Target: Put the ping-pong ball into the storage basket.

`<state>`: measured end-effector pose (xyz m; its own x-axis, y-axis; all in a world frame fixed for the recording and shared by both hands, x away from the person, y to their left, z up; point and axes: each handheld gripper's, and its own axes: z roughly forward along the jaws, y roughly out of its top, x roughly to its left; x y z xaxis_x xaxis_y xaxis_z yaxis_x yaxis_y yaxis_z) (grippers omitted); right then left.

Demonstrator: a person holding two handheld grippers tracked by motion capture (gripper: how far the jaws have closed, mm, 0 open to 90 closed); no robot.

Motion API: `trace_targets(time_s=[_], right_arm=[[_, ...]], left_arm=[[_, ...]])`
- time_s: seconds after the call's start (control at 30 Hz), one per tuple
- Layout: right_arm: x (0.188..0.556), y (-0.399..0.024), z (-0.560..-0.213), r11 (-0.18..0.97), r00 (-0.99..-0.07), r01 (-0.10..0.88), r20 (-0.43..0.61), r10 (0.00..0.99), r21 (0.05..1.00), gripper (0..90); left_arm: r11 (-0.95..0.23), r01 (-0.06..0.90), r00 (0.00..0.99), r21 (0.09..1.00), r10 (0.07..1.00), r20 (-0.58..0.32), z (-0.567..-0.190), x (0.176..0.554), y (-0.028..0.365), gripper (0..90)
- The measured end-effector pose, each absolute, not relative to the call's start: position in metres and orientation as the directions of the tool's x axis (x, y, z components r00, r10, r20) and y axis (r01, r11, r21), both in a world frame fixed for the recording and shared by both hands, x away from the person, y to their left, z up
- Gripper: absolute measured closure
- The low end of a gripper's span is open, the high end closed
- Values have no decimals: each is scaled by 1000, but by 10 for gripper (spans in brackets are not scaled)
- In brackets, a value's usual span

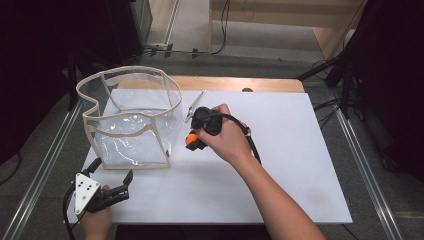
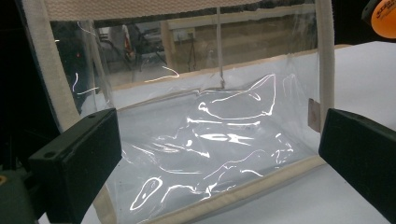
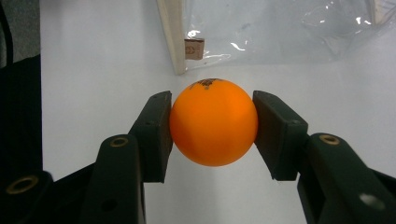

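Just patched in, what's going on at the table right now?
The right gripper is shut on an orange ball, holding it just off the near corner of a clear plastic bag with cream trim that stands open on the white table. The left gripper waits open at the bag's front side, gripping nothing. The ball isn't in the bag yet.

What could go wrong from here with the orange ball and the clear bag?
1. The right tool holds the round ball only at its two sides; it may slip out and roll across the white board.
2. The bag is soft, with a wavy rim, and the left tool is open in front of it, gripping nothing; a nudge could push or fold it.
3. A clip lies by the bag and might be knocked.
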<state>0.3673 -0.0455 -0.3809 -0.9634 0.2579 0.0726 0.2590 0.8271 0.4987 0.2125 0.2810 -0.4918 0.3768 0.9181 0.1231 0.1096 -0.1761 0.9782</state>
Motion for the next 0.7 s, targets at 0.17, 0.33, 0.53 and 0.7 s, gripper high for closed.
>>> trace_targets(time_s=[0.17,0.33,0.53,0.7], right_arm=[[368,-45,-376,829,-965,255,70,254,498,482],[369,-44,-372,832,-968,244,70,242,498,482],[370,-42,-365,833,-968,243,65,244,497,481],[371,-41,-360,833,-968,240,65,240,498,482]], left_arm=[[-174,109,376,979,918,122,-492,212,281,0],[-174,110,376,979,919,121,-492,212,281,0],[-170,111,379,979,918,117,-492,213,282,0],[-168,114,380,979,918,113,-491,213,282,0]])
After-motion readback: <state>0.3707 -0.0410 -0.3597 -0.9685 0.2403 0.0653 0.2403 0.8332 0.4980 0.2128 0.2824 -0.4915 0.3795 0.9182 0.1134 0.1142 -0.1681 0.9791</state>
